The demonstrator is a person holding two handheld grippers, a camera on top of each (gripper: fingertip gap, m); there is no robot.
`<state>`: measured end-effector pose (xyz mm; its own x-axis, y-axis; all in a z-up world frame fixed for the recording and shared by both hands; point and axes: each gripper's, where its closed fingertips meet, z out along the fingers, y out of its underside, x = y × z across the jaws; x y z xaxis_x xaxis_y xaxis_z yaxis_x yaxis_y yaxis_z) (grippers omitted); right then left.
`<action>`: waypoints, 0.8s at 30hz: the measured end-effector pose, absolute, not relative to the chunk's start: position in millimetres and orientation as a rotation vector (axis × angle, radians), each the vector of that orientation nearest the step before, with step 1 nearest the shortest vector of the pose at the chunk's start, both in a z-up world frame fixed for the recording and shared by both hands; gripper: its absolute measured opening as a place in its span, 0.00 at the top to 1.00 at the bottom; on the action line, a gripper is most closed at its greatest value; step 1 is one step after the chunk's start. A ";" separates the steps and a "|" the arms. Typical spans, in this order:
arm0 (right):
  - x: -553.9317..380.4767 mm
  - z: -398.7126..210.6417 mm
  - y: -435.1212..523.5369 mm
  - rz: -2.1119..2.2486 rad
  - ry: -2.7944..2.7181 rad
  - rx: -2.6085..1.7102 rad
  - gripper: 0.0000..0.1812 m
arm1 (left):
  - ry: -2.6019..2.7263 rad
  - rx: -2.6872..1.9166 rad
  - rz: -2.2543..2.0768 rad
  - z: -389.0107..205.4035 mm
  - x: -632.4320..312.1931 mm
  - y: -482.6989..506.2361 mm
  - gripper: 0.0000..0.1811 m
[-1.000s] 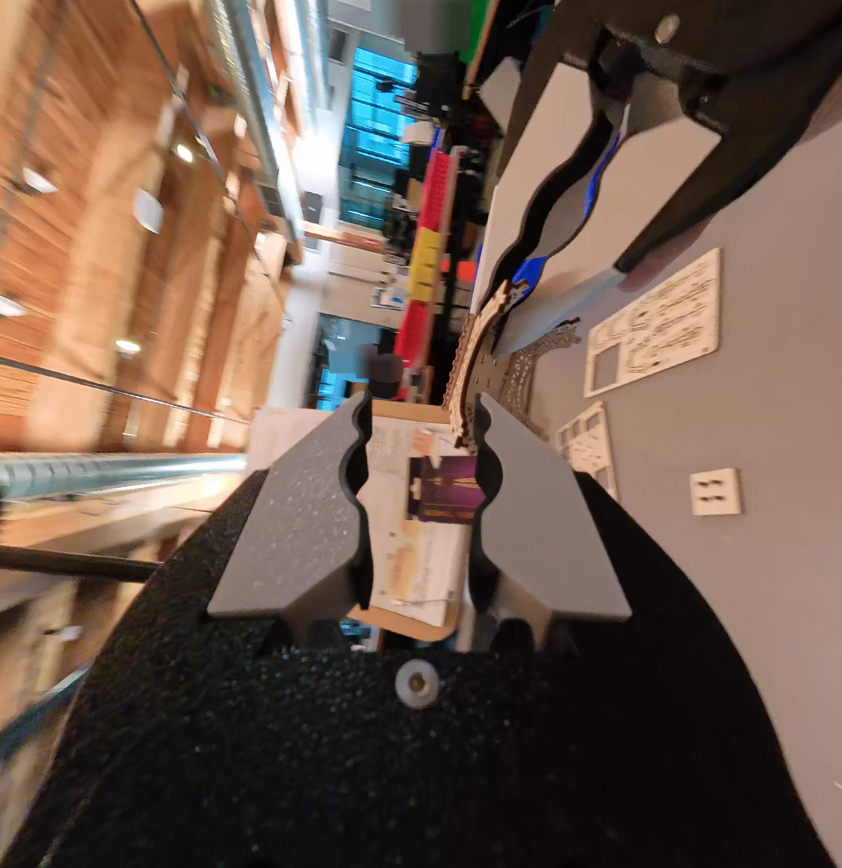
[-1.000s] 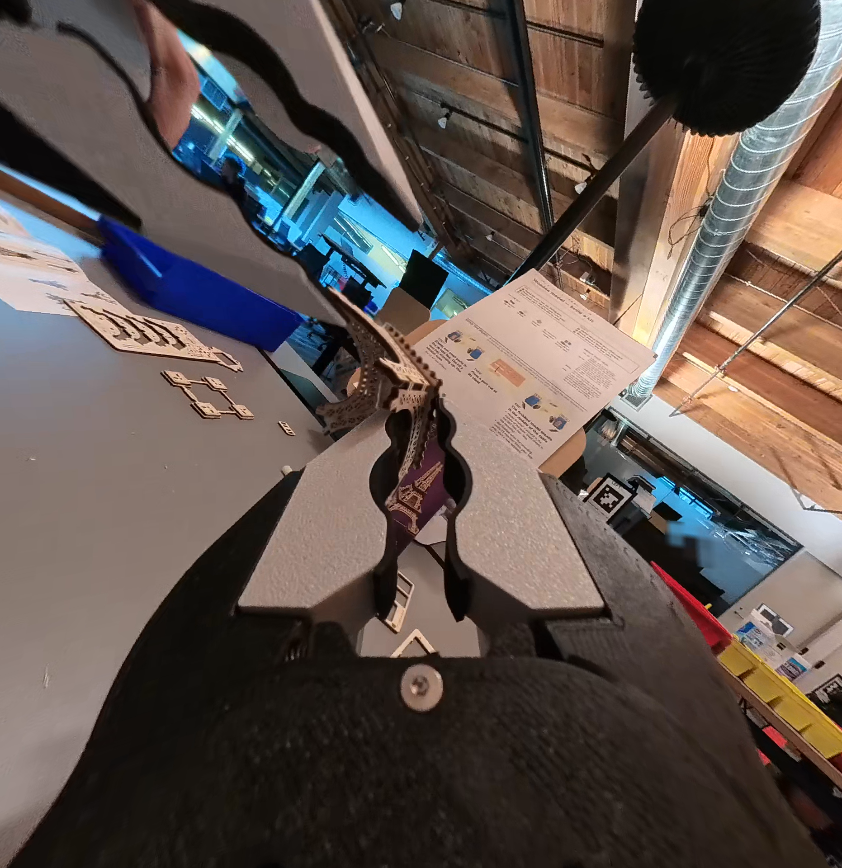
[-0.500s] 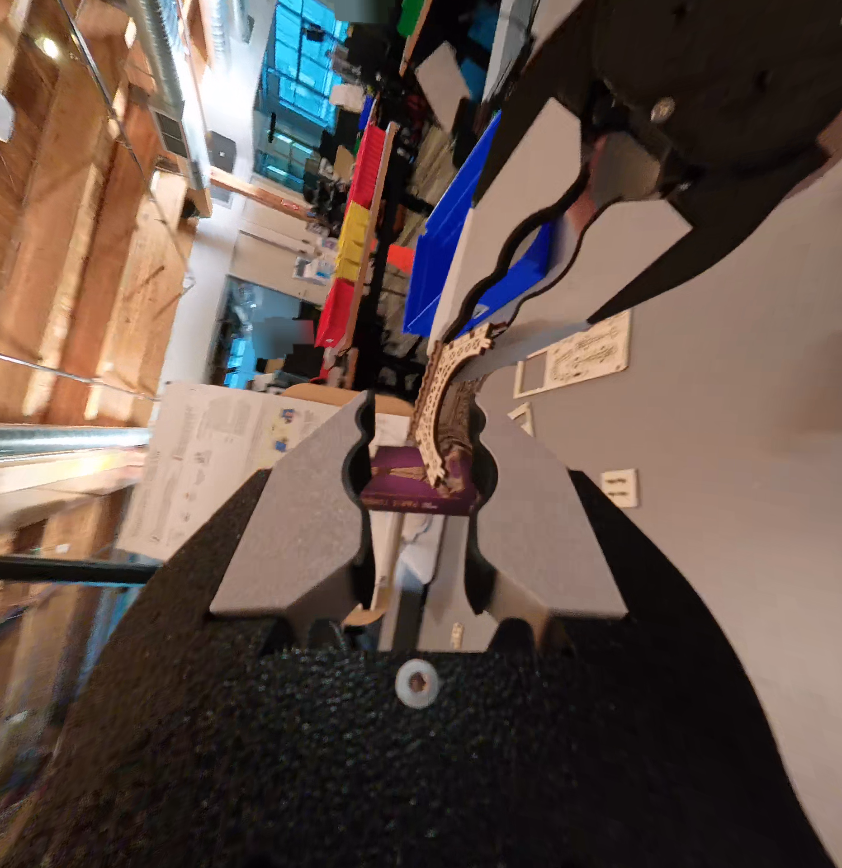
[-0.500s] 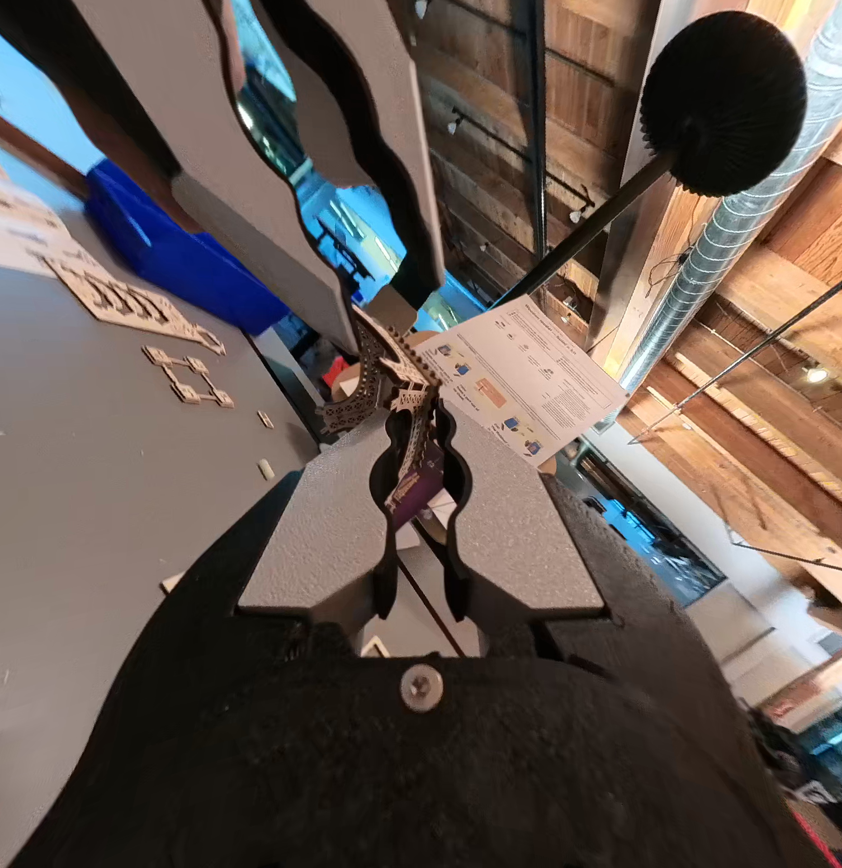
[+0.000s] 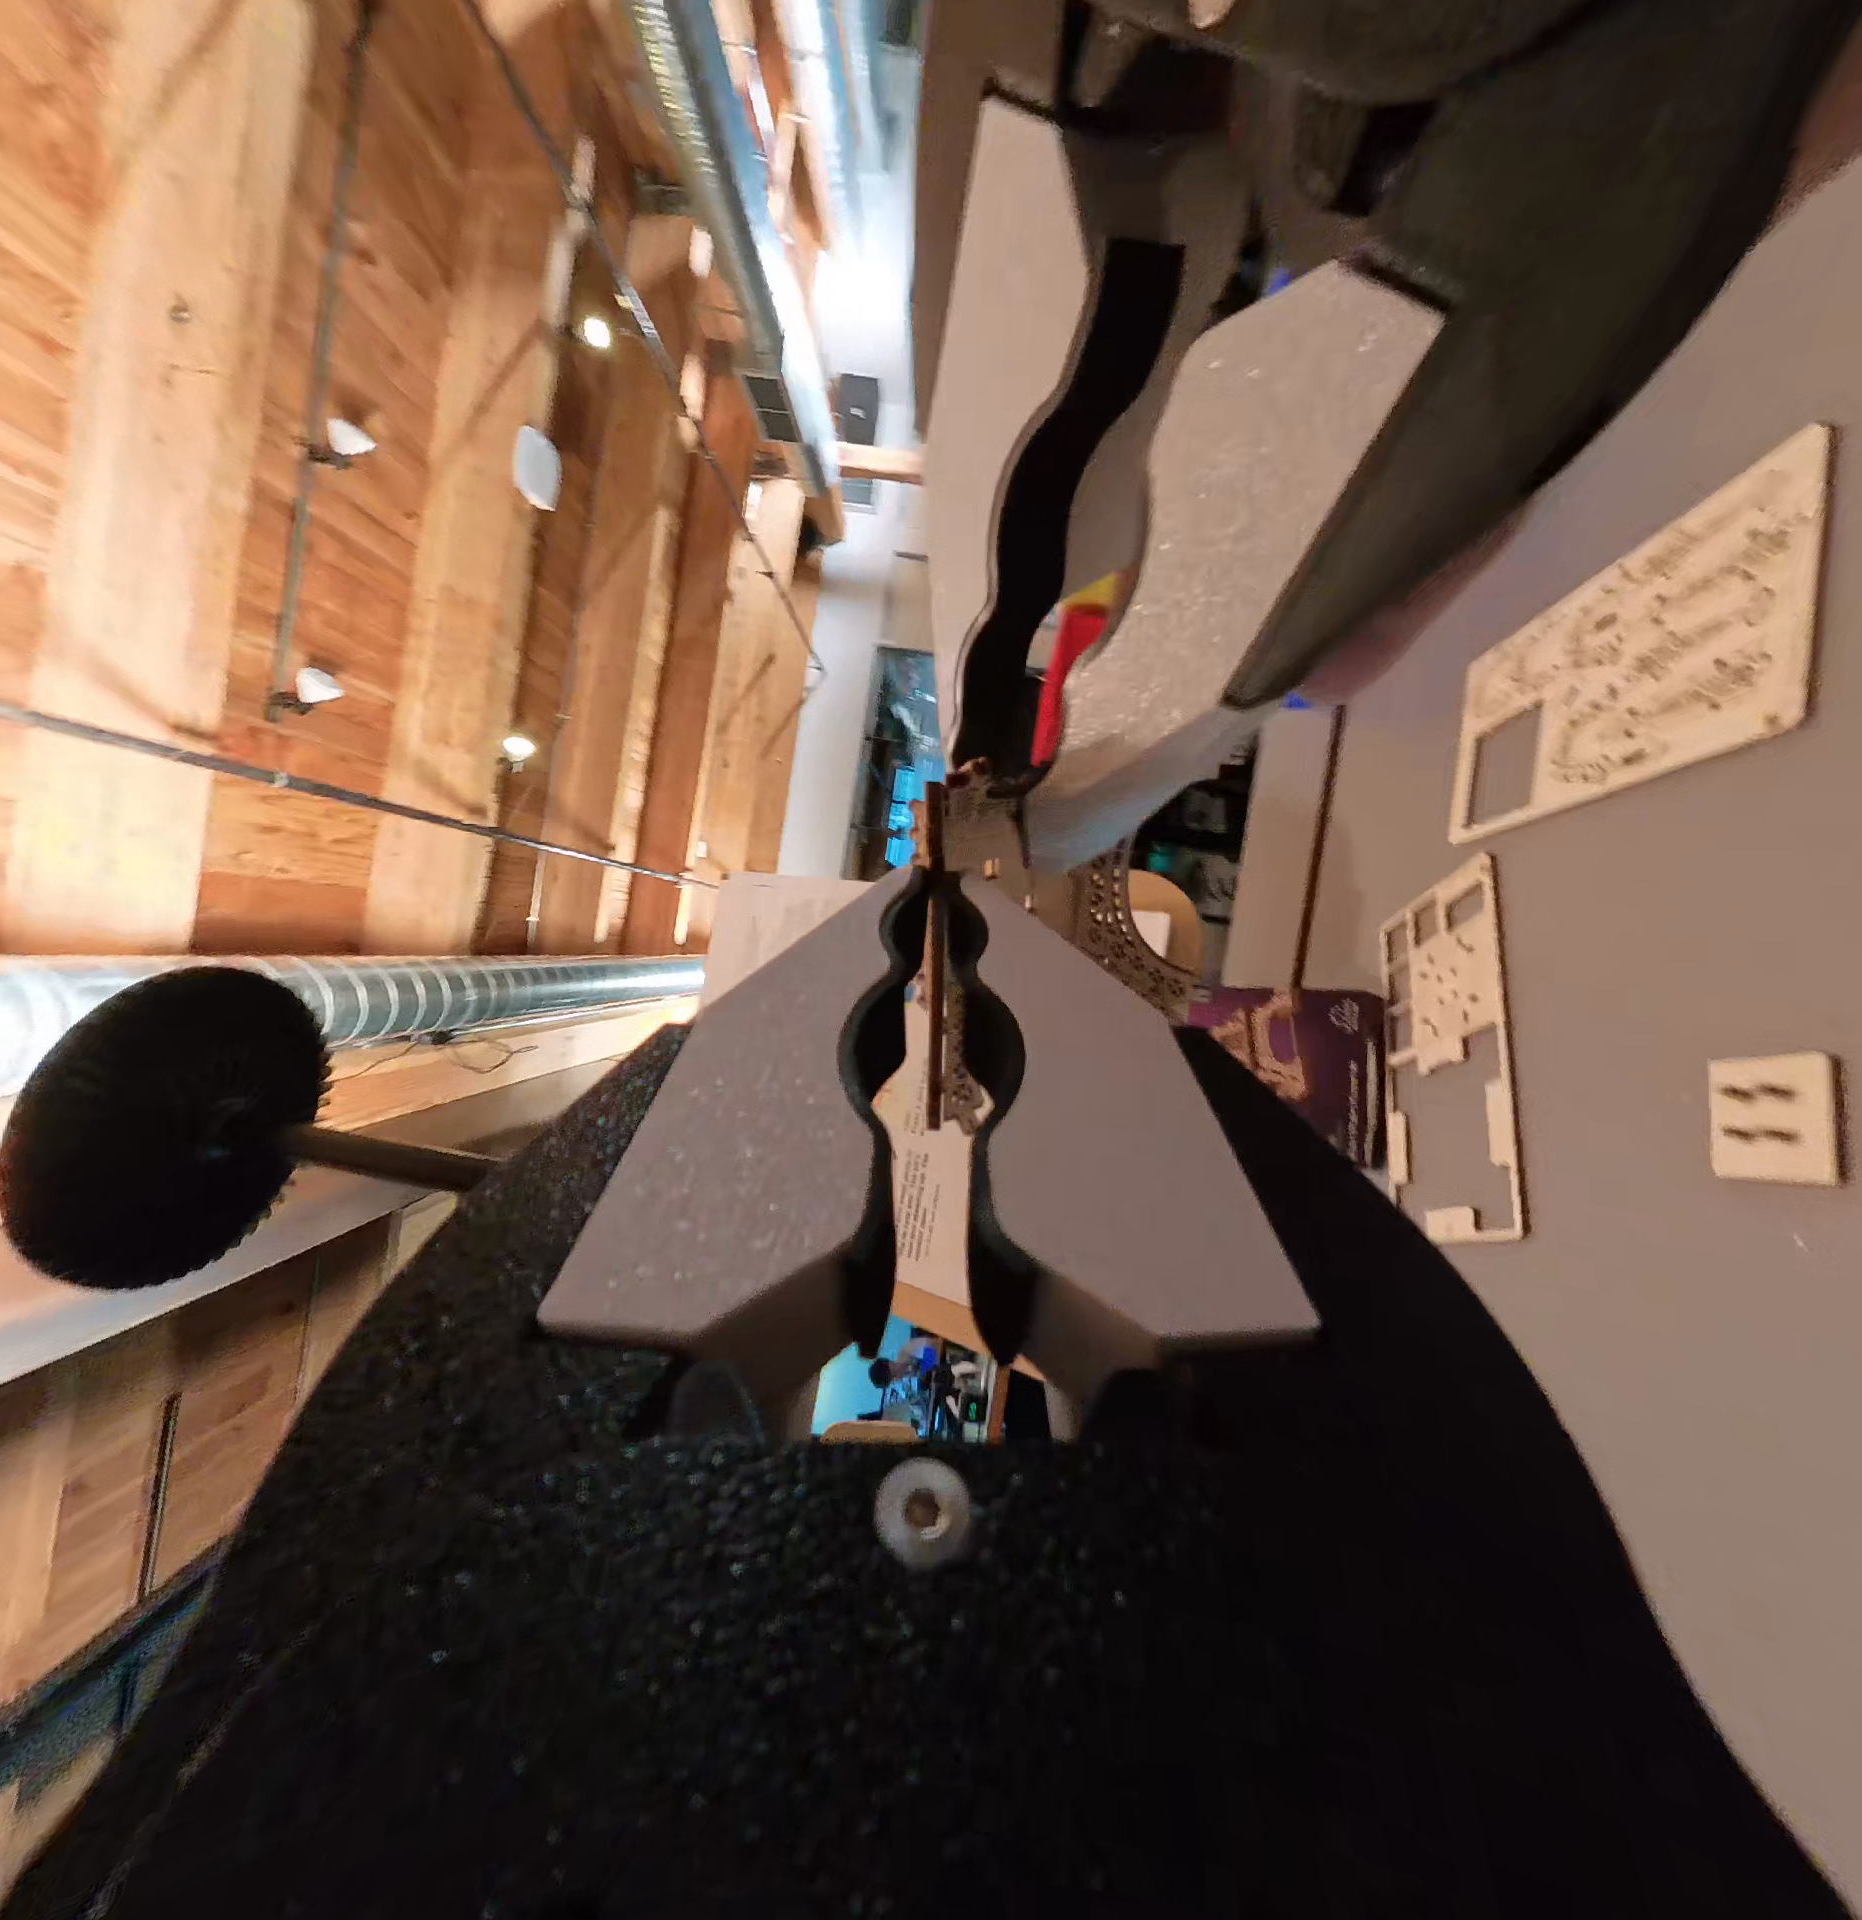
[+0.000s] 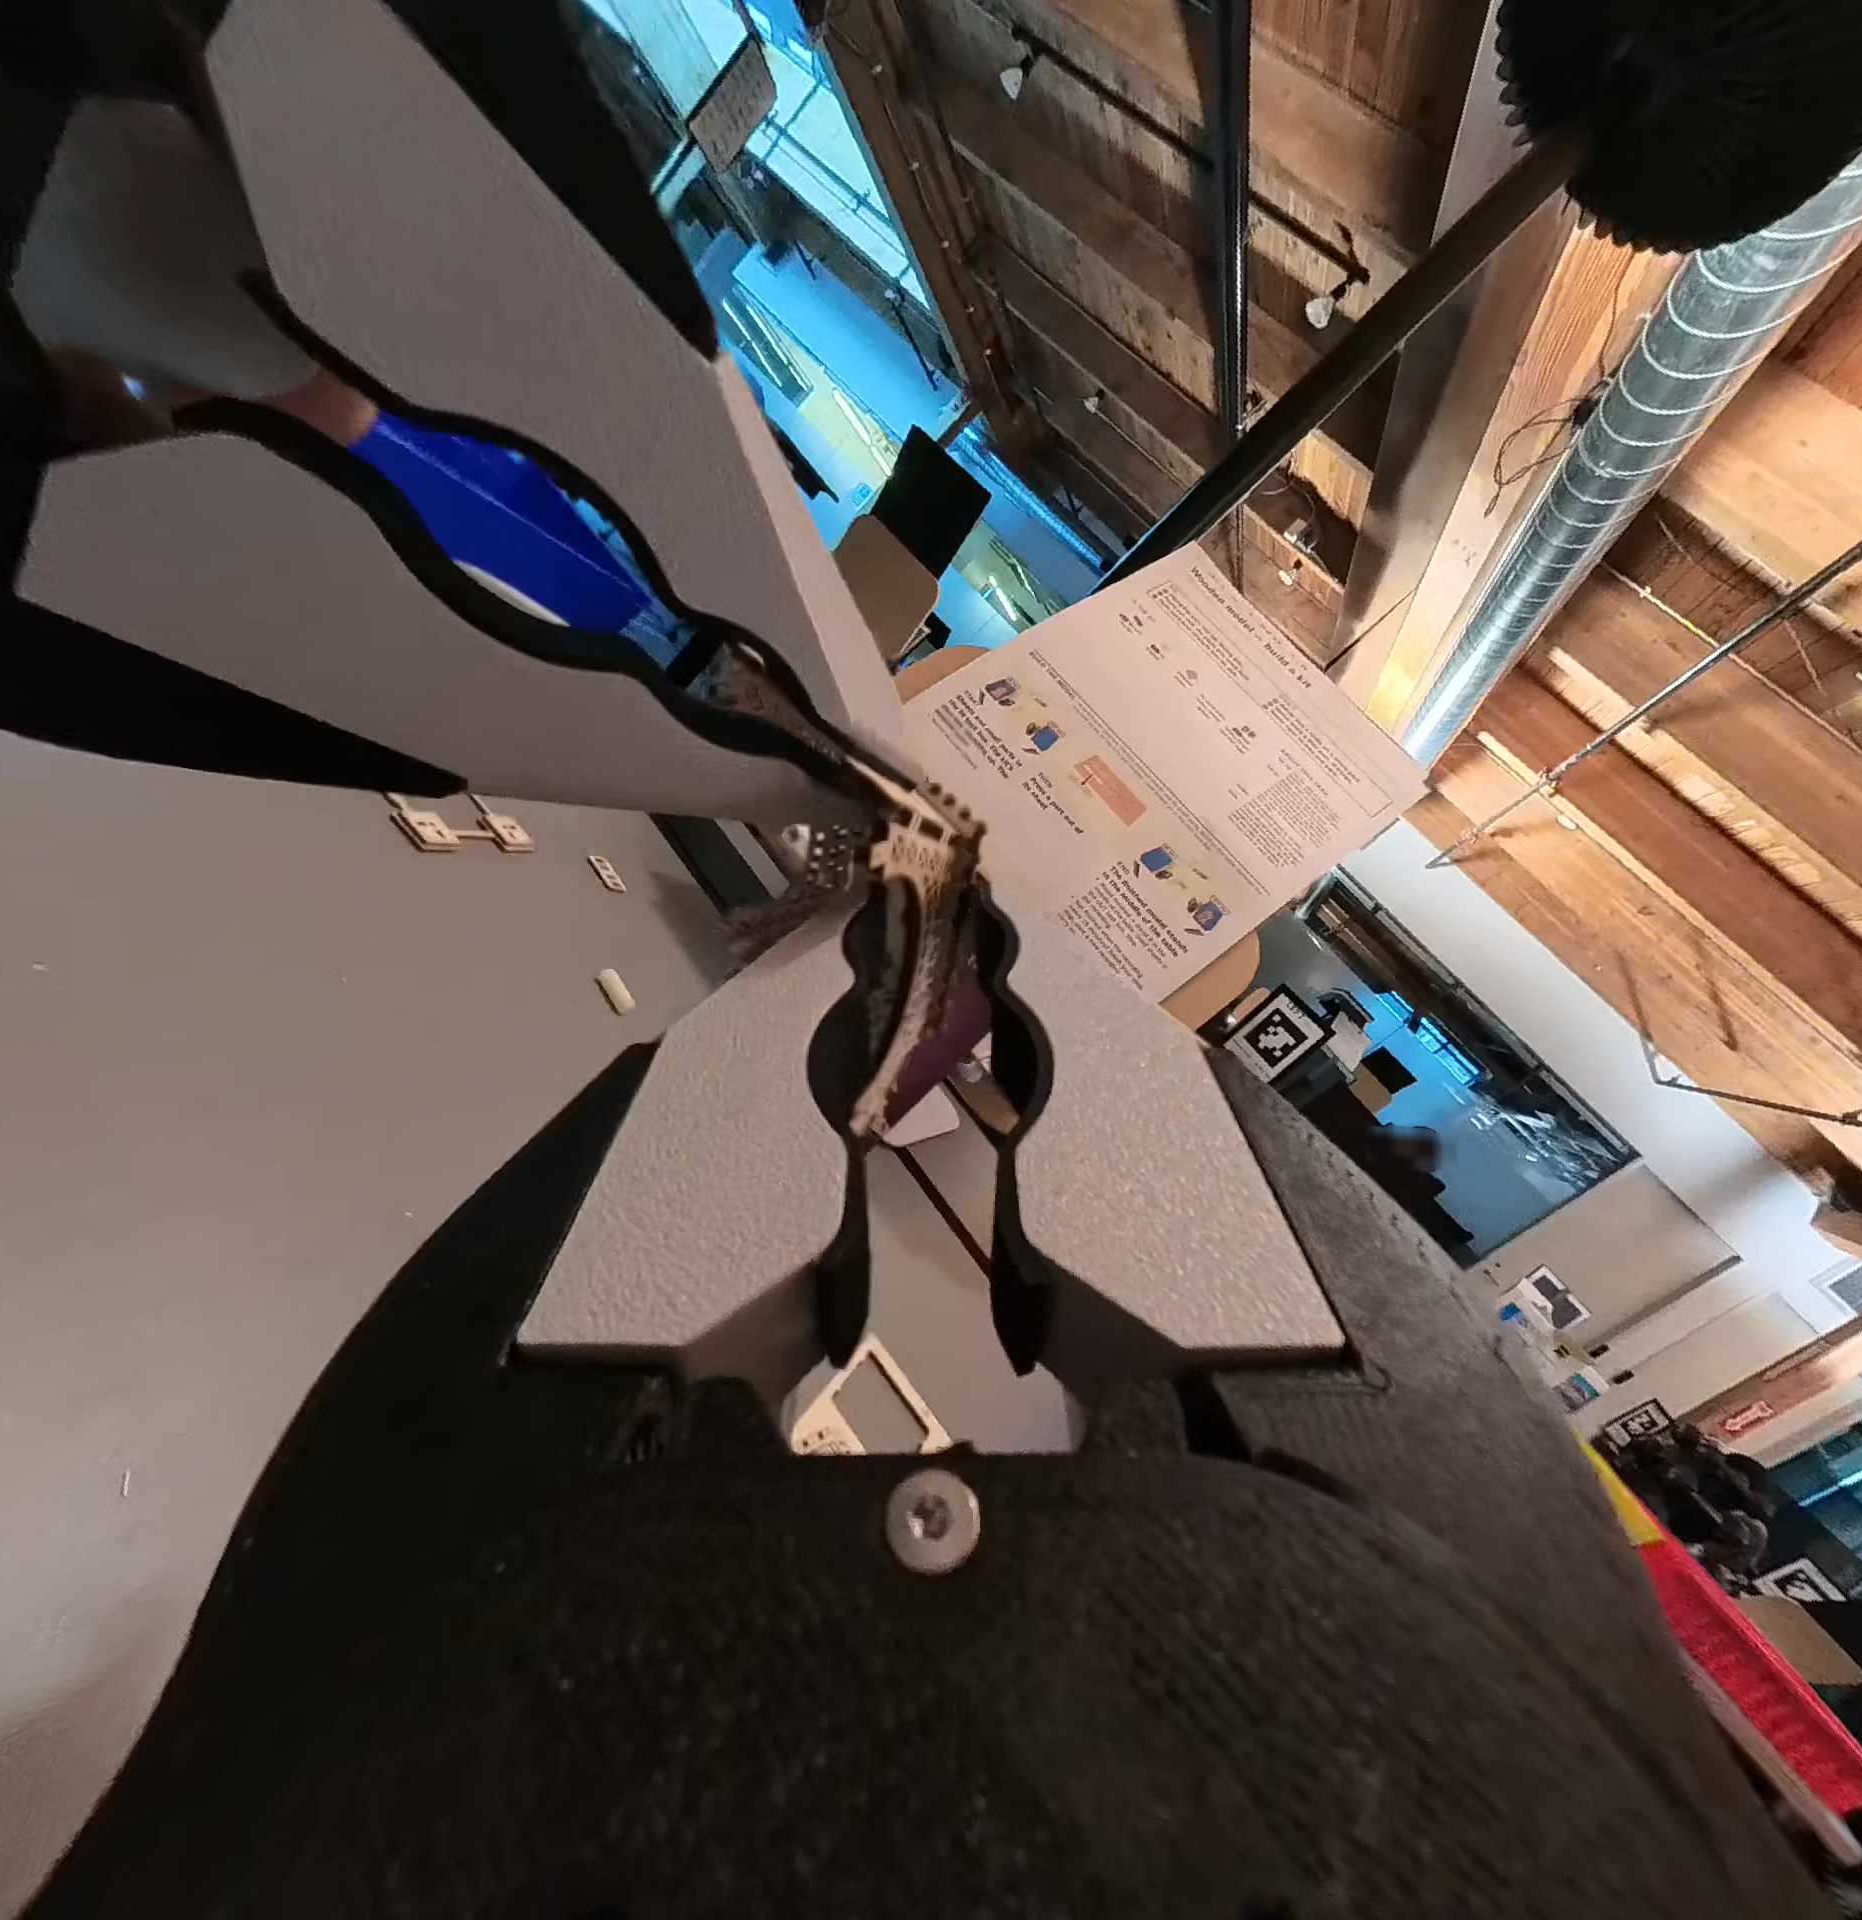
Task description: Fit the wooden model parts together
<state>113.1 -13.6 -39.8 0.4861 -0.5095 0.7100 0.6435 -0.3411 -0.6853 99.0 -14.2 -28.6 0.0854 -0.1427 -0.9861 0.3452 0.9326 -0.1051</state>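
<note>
Since a second ago the left hand-held gripper (image 5: 935, 883) has gone from wide open and empty to pinched on a thin edge of the wooden model (image 5: 948, 997), and the right hand-held gripper (image 6: 922, 894) has come in tip to tip with it.

The room is a workshop with a timber ceiling (image 5: 231, 468), a ribbed metal duct (image 6: 1633, 436) and blue-lit windows far off. The grey bench (image 5: 1685, 1455) carries a large fret-cut wooden sheet (image 5: 1644, 634), a smaller punched-out sheet (image 5: 1452, 1049), a purple booklet (image 5: 1311, 1070) beside it, a small slotted square (image 5: 1774, 1117) and, in the right wrist view, a few loose bits (image 6: 459, 826). A blue bin (image 6: 491, 499) sits at the bench's far edge, partly hidden by the left gripper. A printed instruction sheet (image 6: 1166, 769) stands propped beyond the grippers.

Both grippers are held above the bench. The left one's jaws are nearly closed, gripping a flat lattice piece edge-on. The right one's jaws are likewise nearly closed on a curved lattice leg of the model (image 6: 911, 1008). The two gripped parts meet at a toothed wooden joint (image 6: 922, 831) between the fingertips.
</note>
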 end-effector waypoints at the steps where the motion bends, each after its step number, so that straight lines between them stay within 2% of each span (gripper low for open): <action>1: 112.3 -37.8 -14.4 -1.165 -0.112 -1.500 0.88 | 1.406 0.160 -0.397 -25.2 98.8 -12.3 1.00; 10: 103.7 -20.3 -24.3 -1.069 -0.076 -1.390 0.83 | 1.300 -0.051 -0.891 -4.9 94.9 4.0 1.00; 24: 99.0 -17.7 -13.1 -1.203 -0.138 -1.348 0.87 | 1.306 0.028 -0.777 -12.1 94.3 -4.2 1.00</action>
<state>99.0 -13.1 -17.7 0.4471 -0.5744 0.6857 0.7147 -0.2316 -0.6600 94.3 -4.2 -12.1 0.0508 -0.4956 -0.8671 0.5255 0.7515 -0.3988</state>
